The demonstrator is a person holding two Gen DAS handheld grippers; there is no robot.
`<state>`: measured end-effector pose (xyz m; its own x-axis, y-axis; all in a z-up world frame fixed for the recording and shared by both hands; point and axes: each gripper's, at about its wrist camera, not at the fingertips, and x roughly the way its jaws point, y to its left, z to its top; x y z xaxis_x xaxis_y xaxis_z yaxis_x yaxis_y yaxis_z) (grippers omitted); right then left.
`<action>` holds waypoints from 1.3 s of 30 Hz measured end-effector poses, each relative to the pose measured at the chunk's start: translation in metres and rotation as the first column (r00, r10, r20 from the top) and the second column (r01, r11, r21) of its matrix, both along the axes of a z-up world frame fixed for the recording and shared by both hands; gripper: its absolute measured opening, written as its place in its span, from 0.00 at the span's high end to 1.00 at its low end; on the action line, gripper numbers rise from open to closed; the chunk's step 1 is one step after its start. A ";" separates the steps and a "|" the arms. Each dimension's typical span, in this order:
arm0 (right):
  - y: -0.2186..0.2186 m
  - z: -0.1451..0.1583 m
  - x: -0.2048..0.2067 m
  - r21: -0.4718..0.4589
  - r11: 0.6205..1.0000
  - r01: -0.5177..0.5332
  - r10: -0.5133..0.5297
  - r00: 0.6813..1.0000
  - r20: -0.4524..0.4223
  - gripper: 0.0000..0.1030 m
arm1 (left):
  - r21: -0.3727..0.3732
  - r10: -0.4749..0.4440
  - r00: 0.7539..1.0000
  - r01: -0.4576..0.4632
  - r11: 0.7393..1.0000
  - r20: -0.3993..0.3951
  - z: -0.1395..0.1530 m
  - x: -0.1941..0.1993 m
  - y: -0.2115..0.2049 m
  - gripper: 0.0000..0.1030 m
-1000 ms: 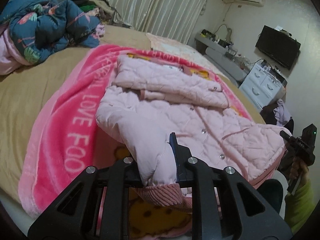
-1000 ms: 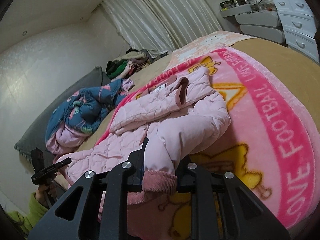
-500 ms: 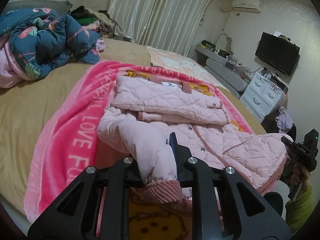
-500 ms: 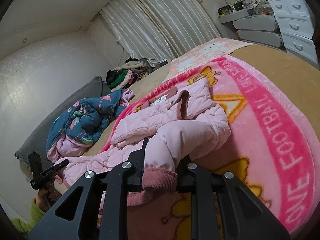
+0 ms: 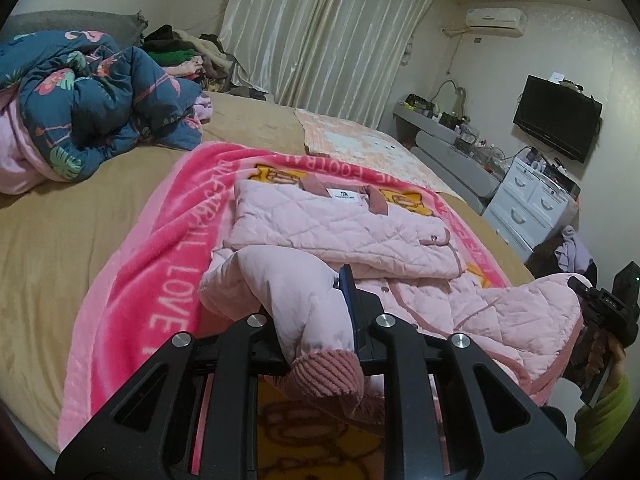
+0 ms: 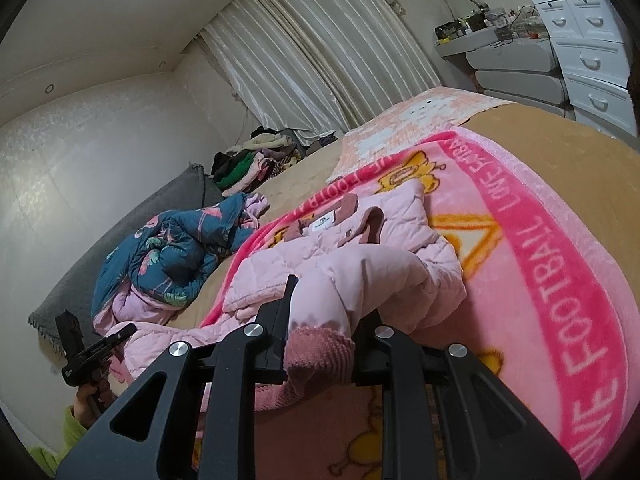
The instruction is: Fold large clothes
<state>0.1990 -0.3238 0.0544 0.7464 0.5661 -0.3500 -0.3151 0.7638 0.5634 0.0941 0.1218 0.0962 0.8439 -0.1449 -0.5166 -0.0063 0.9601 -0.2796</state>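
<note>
A pale pink quilted jacket (image 5: 340, 228) lies partly folded on a bright pink blanket (image 5: 168, 248) spread over the bed. My left gripper (image 5: 316, 320) is shut on one puffy sleeve just above its ribbed rose cuff (image 5: 328, 372), holding it off the blanket. In the right wrist view my right gripper (image 6: 324, 312) is shut on the other sleeve above its cuff (image 6: 320, 356), with the jacket (image 6: 404, 220) and the blanket (image 6: 560, 240) behind it. Each view shows the other gripper at the jacket's far side: the right gripper (image 5: 600, 312) and the left gripper (image 6: 92, 352), each in a hand with a green sleeve.
A blue floral quilt (image 5: 80, 92) is bunched at the head of the tan bed, with a pile of clothes (image 5: 180, 48) behind it by the curtains. A peach mat (image 5: 360, 140) lies beyond the blanket. White drawers (image 5: 528, 208) and a wall TV (image 5: 556, 116) stand to the right.
Both grippers have risen and tilted up a little, lifting the sleeves they hold. The jacket's body stays on the blanket, and both grips are unchanged.
</note>
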 end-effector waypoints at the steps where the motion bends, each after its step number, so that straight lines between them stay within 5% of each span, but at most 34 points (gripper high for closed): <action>1: 0.000 0.002 0.002 0.001 1.000 0.002 -0.002 1.000 0.003 0.82 | 0.006 0.002 1.000 -0.002 1.000 0.002 0.002 0.003 0.000 0.89; 28: 0.017 0.040 0.127 -0.047 0.993 0.106 -0.104 0.994 0.030 0.82 | 0.107 0.079 0.993 -0.088 0.990 0.085 0.029 0.105 0.023 0.89; 39: 0.026 0.021 0.201 -0.086 0.988 0.128 -0.132 0.991 -0.039 0.82 | 0.144 0.113 0.990 -0.124 0.982 0.080 0.010 0.157 0.033 0.87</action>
